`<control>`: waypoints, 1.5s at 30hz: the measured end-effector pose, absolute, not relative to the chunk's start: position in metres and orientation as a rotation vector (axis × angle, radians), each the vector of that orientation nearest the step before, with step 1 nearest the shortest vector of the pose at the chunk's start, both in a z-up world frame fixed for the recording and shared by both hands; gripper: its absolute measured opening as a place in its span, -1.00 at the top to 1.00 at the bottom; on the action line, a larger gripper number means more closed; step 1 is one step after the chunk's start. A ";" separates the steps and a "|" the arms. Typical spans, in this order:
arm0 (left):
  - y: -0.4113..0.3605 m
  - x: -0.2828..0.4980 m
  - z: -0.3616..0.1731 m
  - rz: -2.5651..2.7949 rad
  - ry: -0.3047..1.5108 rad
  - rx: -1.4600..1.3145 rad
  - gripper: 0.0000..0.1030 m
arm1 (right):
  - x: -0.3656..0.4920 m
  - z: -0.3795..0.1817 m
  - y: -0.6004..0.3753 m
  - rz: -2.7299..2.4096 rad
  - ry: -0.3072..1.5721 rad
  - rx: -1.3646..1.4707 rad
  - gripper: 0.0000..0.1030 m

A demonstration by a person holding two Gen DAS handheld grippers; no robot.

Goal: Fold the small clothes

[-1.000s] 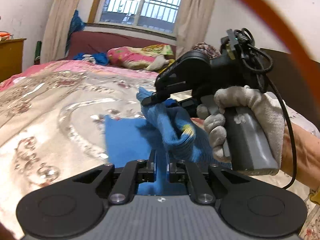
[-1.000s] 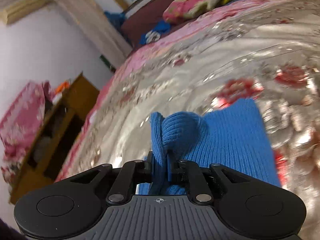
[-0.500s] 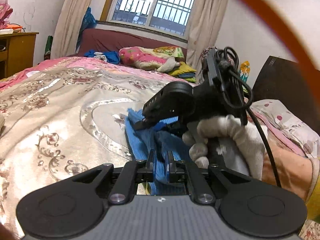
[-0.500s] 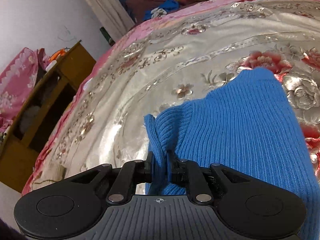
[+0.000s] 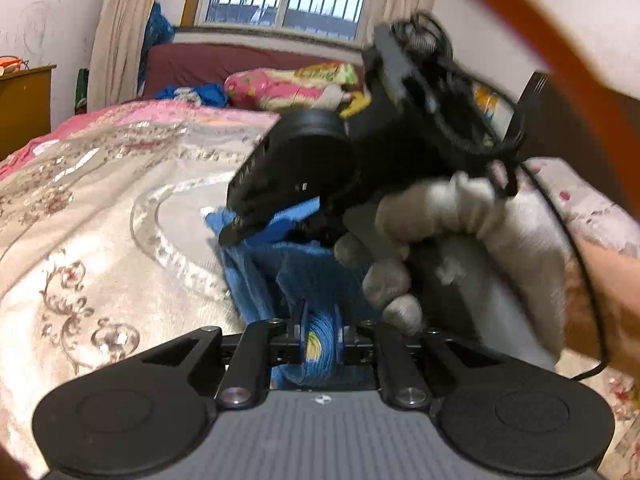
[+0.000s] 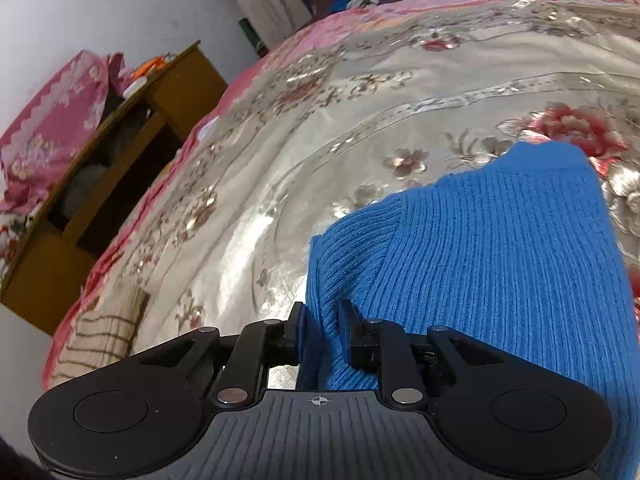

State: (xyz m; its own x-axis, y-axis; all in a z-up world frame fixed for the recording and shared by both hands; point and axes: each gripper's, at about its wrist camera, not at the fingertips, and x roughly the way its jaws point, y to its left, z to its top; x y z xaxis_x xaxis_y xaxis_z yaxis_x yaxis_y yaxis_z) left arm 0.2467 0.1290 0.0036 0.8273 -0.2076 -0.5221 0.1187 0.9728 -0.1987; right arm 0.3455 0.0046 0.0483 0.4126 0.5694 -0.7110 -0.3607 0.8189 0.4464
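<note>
A blue knit sweater (image 6: 500, 260) lies spread on the floral bedspread (image 6: 360, 128). My right gripper (image 6: 322, 316) has a folded edge of it between its pads. These jaws are opening, and the knit still fills the gap. My left gripper (image 5: 319, 332) is shut on another bunched part of the sweater (image 5: 256, 280) that shows a yellow patch, and its jaws are easing open too. In the left wrist view the right gripper (image 5: 234, 236) sits close ahead, held by a white-gloved hand (image 5: 440, 220), its tip down on the sweater.
A wooden cabinet (image 6: 100, 184) stands beside the bed on the left. A beige striped garment (image 6: 104, 336) lies near the bed's edge. Pillows and loose clothes (image 5: 288, 84) pile up under the window. A dark headboard (image 5: 568, 128) is at the right.
The right gripper brought the raised sweater fold down onto the bed, so the knit now lies flatter. The gap between each gripper's pads has widened a little. The right gripper looms closer to the left camera.
</note>
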 end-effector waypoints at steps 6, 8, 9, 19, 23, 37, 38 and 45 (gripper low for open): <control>0.133 0.256 -0.005 -0.145 0.627 -0.155 0.63 | 0.347 0.042 0.015 0.604 0.987 0.212 0.63; 0.133 0.256 -0.006 -0.140 0.634 -0.151 0.63 | 0.345 0.042 0.017 0.602 0.985 0.200 0.63; 0.133 0.256 -0.007 -0.141 0.640 -0.153 0.62 | 0.344 0.043 0.019 0.602 0.982 0.187 0.62; 0.126 0.254 -0.007 -0.142 0.653 -0.147 0.59 | 0.333 0.071 0.018 0.665 0.957 0.122 0.50; 0.124 0.253 -0.007 -0.143 0.653 -0.148 0.59 | 0.327 0.073 0.030 0.690 0.960 0.068 0.49; 0.121 0.251 -0.007 -0.142 0.659 -0.147 0.57 | 0.322 0.085 0.016 0.707 0.971 0.098 0.46; 0.122 0.252 -0.007 -0.142 0.659 -0.147 0.57 | 0.321 0.087 0.014 0.701 0.965 0.093 0.45; 0.124 0.253 -0.007 -0.146 0.662 -0.151 0.57 | 0.325 0.080 0.017 0.650 0.968 0.074 0.40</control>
